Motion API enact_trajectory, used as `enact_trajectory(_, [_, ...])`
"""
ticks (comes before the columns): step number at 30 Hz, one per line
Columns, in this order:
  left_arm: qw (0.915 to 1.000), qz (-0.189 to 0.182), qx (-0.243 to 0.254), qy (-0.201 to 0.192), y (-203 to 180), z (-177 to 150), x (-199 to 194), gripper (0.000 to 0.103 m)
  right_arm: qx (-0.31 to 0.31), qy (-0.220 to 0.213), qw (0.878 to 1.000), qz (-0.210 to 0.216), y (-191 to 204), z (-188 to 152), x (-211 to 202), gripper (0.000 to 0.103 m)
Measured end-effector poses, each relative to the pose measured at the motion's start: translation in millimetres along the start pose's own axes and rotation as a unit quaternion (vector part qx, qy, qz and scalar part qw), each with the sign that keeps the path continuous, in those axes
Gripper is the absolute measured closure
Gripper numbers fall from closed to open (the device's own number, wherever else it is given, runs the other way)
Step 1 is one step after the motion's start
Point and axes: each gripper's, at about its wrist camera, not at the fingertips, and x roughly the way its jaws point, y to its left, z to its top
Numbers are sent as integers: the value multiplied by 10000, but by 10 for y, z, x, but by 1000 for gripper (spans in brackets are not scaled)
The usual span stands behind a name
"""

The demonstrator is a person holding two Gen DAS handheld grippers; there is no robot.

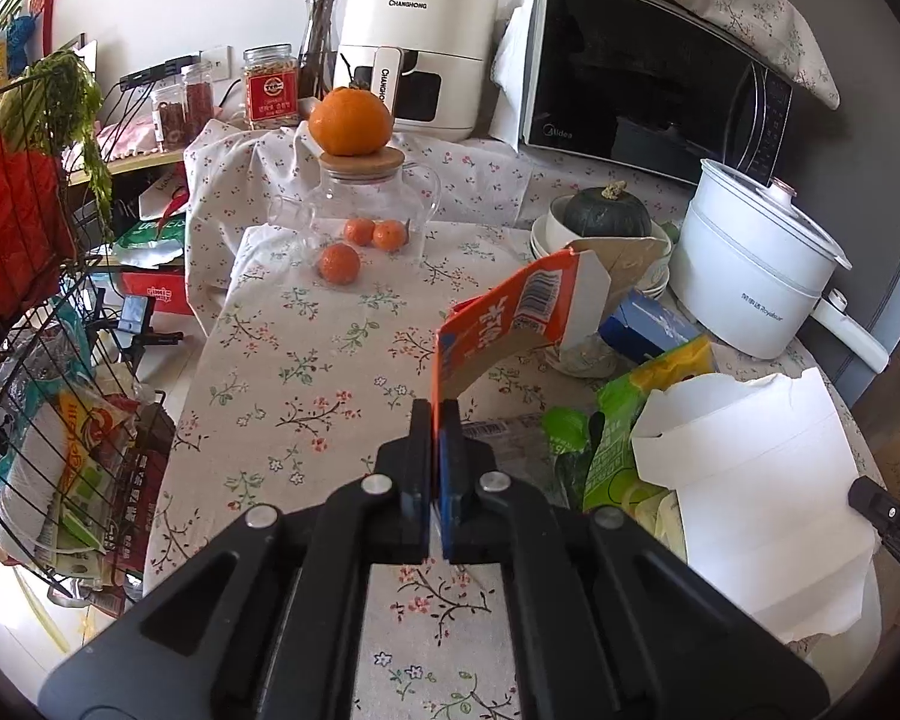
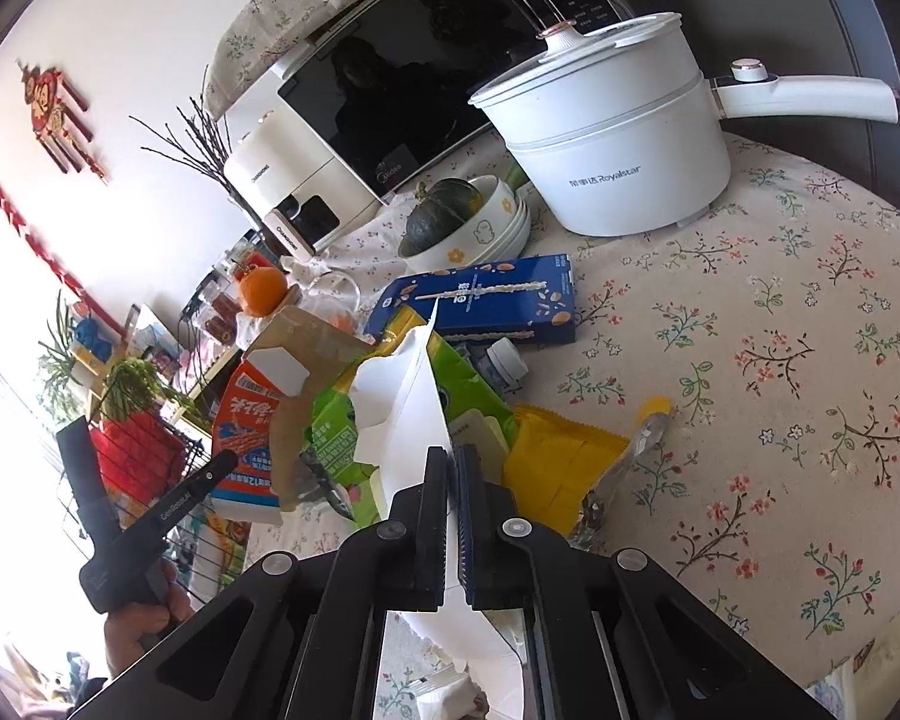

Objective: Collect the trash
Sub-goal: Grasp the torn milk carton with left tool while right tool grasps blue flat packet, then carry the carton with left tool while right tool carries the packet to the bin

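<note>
On the floral tablecloth [image 2: 780, 330], a heap of wrappers lies before the white electric pot [image 2: 618, 144]. The right gripper [image 2: 452, 462] is clamped on a torn white paper bag [image 2: 411, 396]. The left gripper [image 1: 437, 414] pinches a flattened orange carton [image 1: 510, 312], held above the cloth.

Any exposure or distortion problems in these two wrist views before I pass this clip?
Right wrist: window light blows out the lower left, washing out detail beside the wire basket; the microwave door is a dark mirror with dim reflections. Left wrist: even daylight, sharp centre. Both views: strong fisheye bending and black corner vignette.
</note>
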Motion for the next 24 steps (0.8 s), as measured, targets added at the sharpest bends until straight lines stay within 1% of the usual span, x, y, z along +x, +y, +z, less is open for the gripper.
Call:
enact_trajectory(5, [9995,113,-64,-283,28,45,-84,101,-59,-302,9995,74,79,96,-144,101])
enact_trajectory(11, [9986,32,-105,-519,20,85,-186,101,6,-522,9986,31,54,177,-277,101])
enact_trajectory(19, [9978,-177,36,-645,-243,68,-313,101,103,-699,9975,-79,-31,213,-487,101])
enact_trajectory(22, [9966,-148,111,-805,-350,62,-391,101,92,-747,9970,-179,-64,211,-581,101])
enact_trajectory(24, [9957,-59,146,-909,-406,60,-431,101,108,-785,9966,-223,-100,206,-658,101])
